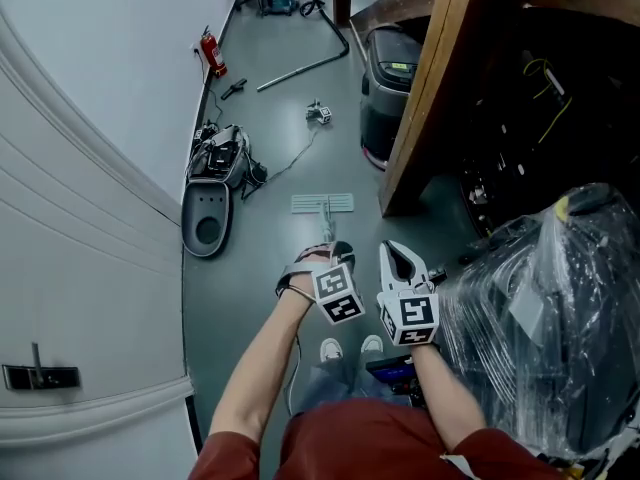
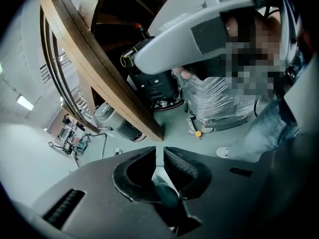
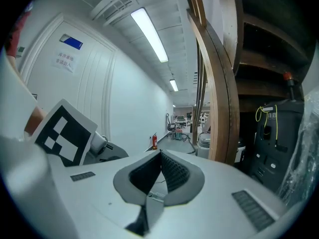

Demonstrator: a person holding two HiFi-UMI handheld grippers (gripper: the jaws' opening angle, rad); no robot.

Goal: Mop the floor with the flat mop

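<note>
We are holding the flat mop [image 1: 322,204] out ahead of us, its pole running lengthwise away from our feet, with the head at the far end, toward the foot of the wooden stair frame [image 1: 425,98]. The mop's pale rectangular head is lying flat on the grey floor [image 1: 270,268], crosswise to the pole, just left of that frame's foot. The pole is showing thin and light, ending in a dark grip [image 2: 167,195]. Our left gripper [image 2: 163,154] is clamping that grip, its jaws drawn narrow around it, nearer to us than the frame's foot. Our right gripper [image 3: 160,157] is hovering just beside the left one, on the frame's side, its jaws pressed together on nothing. A plastic-wrapped bundle [image 1: 545,298] is sitting right of the frame, and a red fire extinguisher [image 1: 212,54] is standing well left of it, against the white wall [image 1: 100,118].
</note>
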